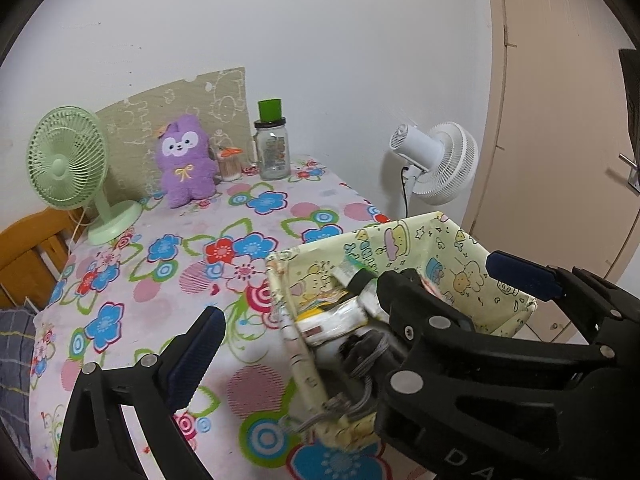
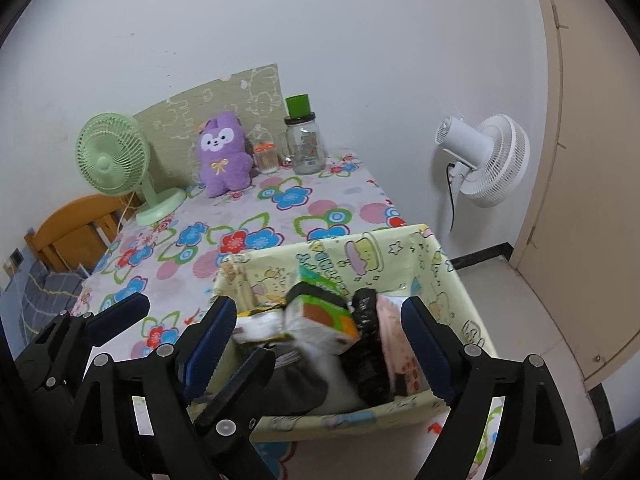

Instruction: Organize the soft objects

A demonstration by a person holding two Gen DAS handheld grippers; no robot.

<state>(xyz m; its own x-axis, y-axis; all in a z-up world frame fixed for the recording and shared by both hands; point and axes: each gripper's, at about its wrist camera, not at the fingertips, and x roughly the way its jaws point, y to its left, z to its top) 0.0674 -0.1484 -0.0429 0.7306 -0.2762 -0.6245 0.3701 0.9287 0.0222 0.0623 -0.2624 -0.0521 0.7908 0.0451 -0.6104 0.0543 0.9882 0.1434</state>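
A pale yellow cartoon-print fabric basket (image 1: 404, 236) (image 2: 360, 250) stands at the near right corner of the flowered table (image 1: 240, 208) (image 2: 280, 200). It holds a tissue pack (image 2: 320, 320), a black item (image 2: 366, 340), a pink pack (image 2: 394, 340) and grey cloth (image 2: 300, 384). My right gripper (image 2: 318, 312) is open over these, its pads pressing on nothing. My left gripper (image 1: 332, 308) is open too; its left pad (image 1: 196, 352) hangs over the cloth beside the basket, and its right side crosses the right gripper. A purple plush (image 1: 186, 160) (image 2: 222, 156) sits upright at the back.
A green desk fan (image 1: 68, 160) (image 2: 112, 156) stands back left. Beside the plush are a small orange-lidded jar (image 1: 230, 164) (image 2: 267, 158) and a green-lidded glass jar (image 1: 274, 148) (image 2: 304, 148). A white fan (image 1: 436, 160) (image 2: 488, 160) and a door (image 1: 560, 120) are right; a wooden chair (image 2: 68, 228) is left.
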